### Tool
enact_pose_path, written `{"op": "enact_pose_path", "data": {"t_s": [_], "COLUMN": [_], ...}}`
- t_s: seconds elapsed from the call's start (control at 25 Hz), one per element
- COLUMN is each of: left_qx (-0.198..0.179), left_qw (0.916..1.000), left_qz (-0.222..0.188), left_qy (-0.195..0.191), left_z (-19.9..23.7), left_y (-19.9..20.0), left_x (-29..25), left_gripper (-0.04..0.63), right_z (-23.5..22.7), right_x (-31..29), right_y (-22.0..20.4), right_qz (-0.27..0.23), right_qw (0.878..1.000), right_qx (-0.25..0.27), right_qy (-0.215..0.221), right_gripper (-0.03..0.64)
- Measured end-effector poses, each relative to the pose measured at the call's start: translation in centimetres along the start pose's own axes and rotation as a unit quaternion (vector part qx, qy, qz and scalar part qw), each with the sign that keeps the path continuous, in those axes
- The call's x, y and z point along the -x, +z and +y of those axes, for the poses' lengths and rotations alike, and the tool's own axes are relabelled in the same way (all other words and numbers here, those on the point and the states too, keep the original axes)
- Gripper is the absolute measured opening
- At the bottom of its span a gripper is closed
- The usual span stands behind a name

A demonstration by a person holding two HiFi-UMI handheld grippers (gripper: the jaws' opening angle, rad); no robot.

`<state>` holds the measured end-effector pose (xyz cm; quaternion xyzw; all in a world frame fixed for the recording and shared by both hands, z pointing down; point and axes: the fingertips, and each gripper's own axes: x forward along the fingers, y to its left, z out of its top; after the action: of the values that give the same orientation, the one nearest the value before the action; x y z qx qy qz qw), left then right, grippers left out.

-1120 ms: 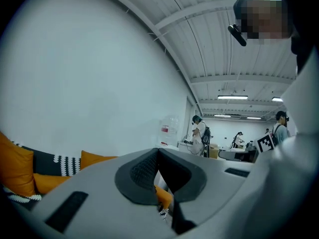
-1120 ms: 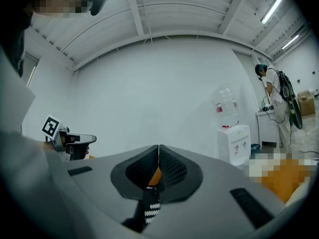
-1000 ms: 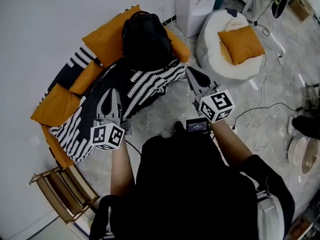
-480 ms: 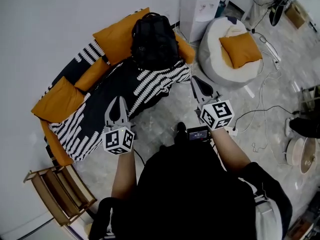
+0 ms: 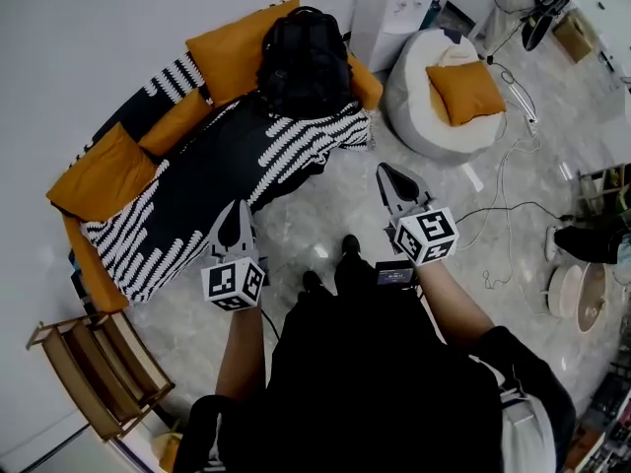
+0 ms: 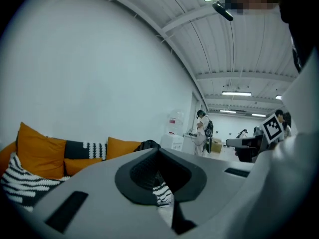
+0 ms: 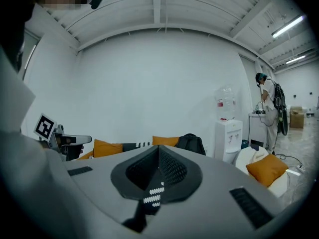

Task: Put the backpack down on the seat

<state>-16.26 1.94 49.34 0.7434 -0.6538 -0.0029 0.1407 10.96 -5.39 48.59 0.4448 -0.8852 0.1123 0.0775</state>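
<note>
The black backpack (image 5: 304, 62) stands upright on the right end of the sofa (image 5: 187, 180), leaning on orange back cushions. It also peeps over the jaws as a dark hump, the backpack (image 6: 148, 145) in the left gripper view and the backpack (image 7: 190, 142) in the right gripper view. My left gripper (image 5: 238, 223) hangs over the floor just off the sofa's front edge, shut and empty. To its right, my right gripper (image 5: 386, 173) is over bare floor, well short of the backpack, also shut with nothing in it. Neither touches the backpack.
A black-and-white striped throw (image 5: 296, 146) covers the seat. A white beanbag (image 5: 419, 116) with an orange cushion (image 5: 466, 92) sits right of the sofa, a white water dispenser (image 5: 394, 3) behind. Cables (image 5: 503, 205) trail on the floor. A wooden folding chair (image 5: 89, 368) stands lower left. A person (image 7: 271, 108) stands far off.
Both grippers have drawn back from the sofa towards me, the left one off the throw and over the floor. The backpack has stayed on the seat.
</note>
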Motion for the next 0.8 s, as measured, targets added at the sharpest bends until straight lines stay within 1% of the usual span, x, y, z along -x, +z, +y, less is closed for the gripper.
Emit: {"op": "enact_pose_path", "data": {"t_s": [0.08, 0.12, 0.24, 0.4, 0.48, 0.68, 0.72, 0.8], "left_qx": [0.019, 0.020, 0.011, -0.029, -0.029, -0.017, -0.006, 0.035], "left_qw": [0.9998, 0.9998, 0.9999, 0.9991, 0.9988, 0.9988, 0.9988, 0.9979], "left_qz": [0.001, 0.000, -0.007, -0.014, -0.012, -0.005, -0.003, -0.004], "left_qy": [-0.008, -0.009, -0.012, -0.028, -0.037, -0.046, -0.048, -0.054], "left_z": [-0.2, -0.5, -1.9, -4.6, -5.9, -7.9, -8.2, -8.6], "left_y": [-0.3, -0.3, 0.2, 1.7, 2.0, 1.9, 1.7, 1.3], "left_x": [0.6, 0.7, 0.2, -0.5, -1.2, -2.4, -2.5, -2.8], "left_gripper": [0.015, 0.015, 0.015, 0.015, 0.015, 0.015, 0.015, 0.015], "right_z": [0.5, 0.4, -0.1, -0.3, -0.8, -3.2, -3.8, -5.0], "right_x": [0.5, 0.7, 0.9, 1.0, 1.5, 2.9, 3.3, 4.0], "right_y": [-0.2, -0.2, 0.3, 1.5, 1.8, 1.6, 1.6, 1.9], "right_qz": [-0.002, -0.004, -0.004, -0.008, -0.007, -0.011, -0.015, -0.027], "right_qw": [1.000, 1.000, 1.000, 0.998, 0.997, 0.998, 0.998, 0.998], "right_qx": [-0.013, -0.015, -0.001, 0.010, 0.018, 0.003, -0.008, -0.032], "right_qy": [0.006, 0.008, 0.025, 0.062, 0.070, 0.066, 0.063, 0.055], "right_gripper": [0.031, 0.031, 0.031, 0.031, 0.031, 0.031, 0.031, 0.031]}}
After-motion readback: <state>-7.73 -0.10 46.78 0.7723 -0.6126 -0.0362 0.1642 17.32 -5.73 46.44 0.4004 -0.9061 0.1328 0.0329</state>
